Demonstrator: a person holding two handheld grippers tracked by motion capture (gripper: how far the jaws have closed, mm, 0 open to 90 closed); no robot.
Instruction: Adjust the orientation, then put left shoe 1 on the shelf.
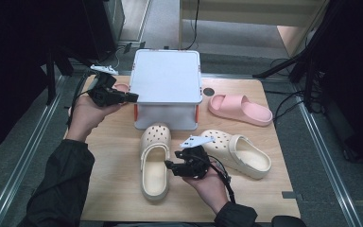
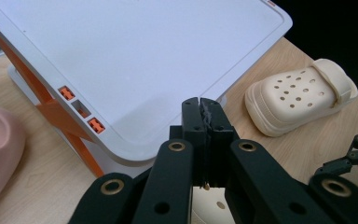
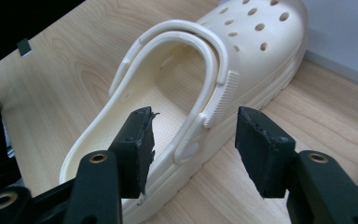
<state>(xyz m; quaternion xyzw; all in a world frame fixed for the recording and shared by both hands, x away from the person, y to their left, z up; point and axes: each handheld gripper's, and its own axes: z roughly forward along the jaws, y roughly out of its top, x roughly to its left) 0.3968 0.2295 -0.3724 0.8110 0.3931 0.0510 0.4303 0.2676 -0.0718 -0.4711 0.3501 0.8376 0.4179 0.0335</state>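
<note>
A: How do the jaws of the right gripper (image 3: 193,149) stand?
B: Wide apart, pressing on nothing. The side rim of a cream clog (image 3: 177,88) lies in the gap between them, by the rivet where its heel strap hinges, and neither pad touches it.

A: And the left gripper (image 2: 204,114)?
B: Its jaws are pressed flat together with nothing between them. Their tips hang over the near corner of the white box lid (image 2: 140,60).

A: Where is that clog, taking the white box (image 1: 166,87) as the mark?
B: In the high view the clog (image 1: 155,158) lies on the table (image 1: 118,179) just in front of the box, its holed toe close against the box's front wall and its heel toward the person. The right gripper (image 1: 172,165) sits at the clog's right side, held in the right hand (image 1: 208,182).

A: What else lies around the box?
B: A second cream clog (image 1: 238,151) lies in front of the box and to the right, just beyond the right gripper. A pink slide sandal (image 1: 240,109) lies to the right of the box. Another pink shoe (image 1: 121,88) shows at the box's left side, beside the left gripper (image 1: 131,97), which the left hand (image 1: 87,116) holds at the box's left edge.

A: And the box itself?
B: It has a flat white lid with orange clips at its sides.
</note>
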